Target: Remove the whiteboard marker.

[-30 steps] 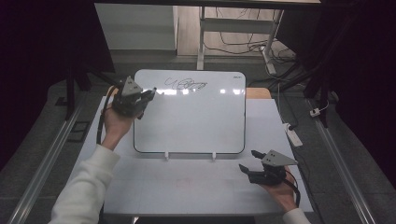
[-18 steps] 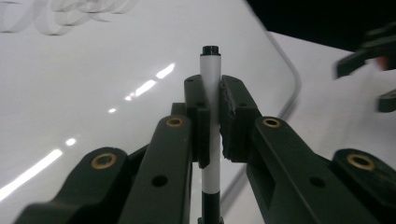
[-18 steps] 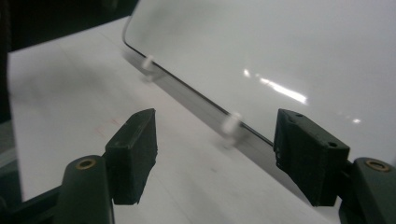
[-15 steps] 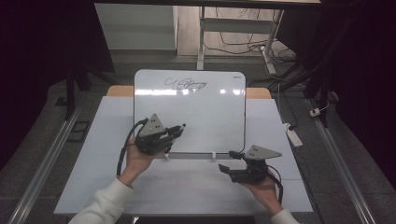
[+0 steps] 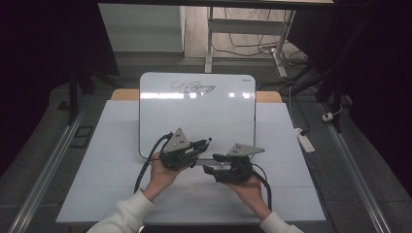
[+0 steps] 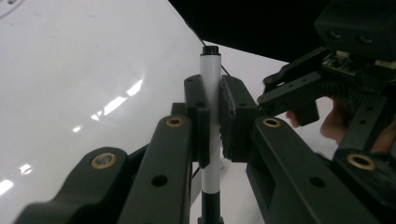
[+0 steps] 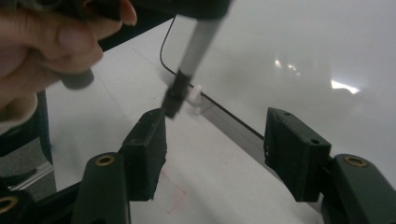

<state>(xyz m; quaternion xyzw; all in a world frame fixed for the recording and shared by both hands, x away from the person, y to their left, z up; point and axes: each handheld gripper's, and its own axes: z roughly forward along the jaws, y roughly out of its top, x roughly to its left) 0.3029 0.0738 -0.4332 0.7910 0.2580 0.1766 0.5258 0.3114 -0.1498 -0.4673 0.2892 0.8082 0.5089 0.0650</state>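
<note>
A slim marker [image 6: 210, 84], white-barrelled with black at both ends, is being held across the left gripper [image 5: 194, 149], whose jaws are clamping tightly on the middle of the barrel. It is hanging just above the near edge of a whiteboard [image 5: 197, 114], over a pale table [image 5: 97, 170], with one black end poking out toward the right gripper [image 5: 210, 163]. In the right gripper view the marker's black end [image 7: 175, 100] is sitting just off the tip of one jaw, not yet between the two, and nothing is lying between them; these jaws are standing fairly wide but have just been closing. The whiteboard is already carrying a black scribble [image 5: 193, 88] near its far edge, so writing looks done, and the work now in hand seems to be a handover or capping of the marker, which is only starting: the right gripper is needing to line up with the black end and close on it. The person's two hands are sitting close together at the near side of the board, with the left hand [image 5: 163, 175] under its gripper.
</note>
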